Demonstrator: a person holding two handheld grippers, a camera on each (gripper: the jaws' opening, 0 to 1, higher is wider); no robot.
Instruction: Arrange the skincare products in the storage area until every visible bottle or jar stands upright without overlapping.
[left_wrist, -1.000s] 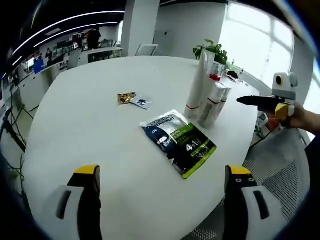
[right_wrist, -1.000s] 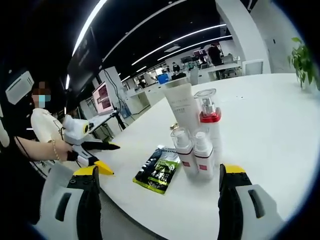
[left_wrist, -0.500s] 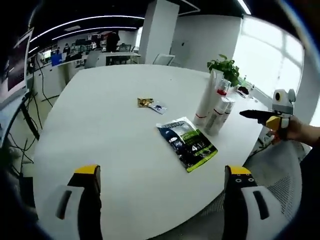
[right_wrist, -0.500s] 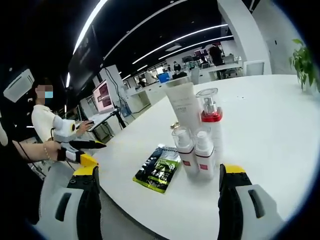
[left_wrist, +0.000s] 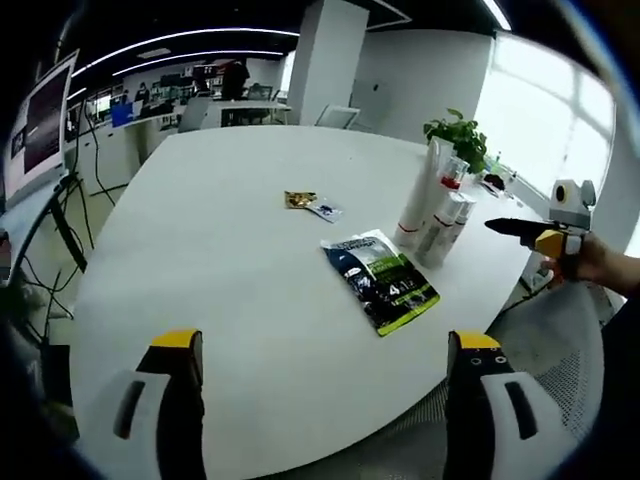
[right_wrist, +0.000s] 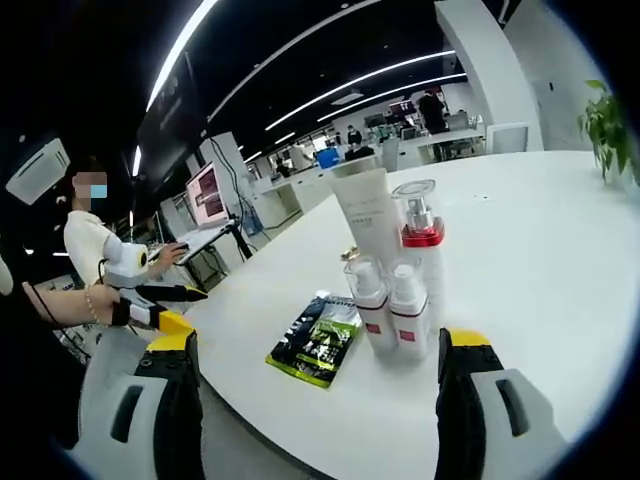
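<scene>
A tall white tube (right_wrist: 368, 215), a pump bottle with a red collar (right_wrist: 421, 243) and two small white bottles (right_wrist: 368, 301) (right_wrist: 405, 305) stand upright in a tight cluster on the white round table (right_wrist: 520, 230). A green and blue pouch (right_wrist: 318, 340) lies flat beside them. My right gripper (right_wrist: 318, 342) is open, off the table's edge, facing the cluster. My left gripper (left_wrist: 325, 350) is open and empty, held back from the near edge. In the left gripper view the cluster (left_wrist: 432, 212) stands right of the pouch (left_wrist: 382, 280), with the right gripper (left_wrist: 535, 232) beyond it.
Two small sachets (left_wrist: 310, 204) lie mid-table. A potted plant (left_wrist: 455, 135) stands behind the cluster. A mesh chair (left_wrist: 545, 340) sits at the table's right edge. The left gripper (right_wrist: 150, 295) shows in a hand at left. Office desks and monitors (right_wrist: 205, 195) lie beyond.
The left gripper has drawn back from the table, so its view takes in more of the tabletop and the products look smaller. The right gripper and the products have stayed put.
</scene>
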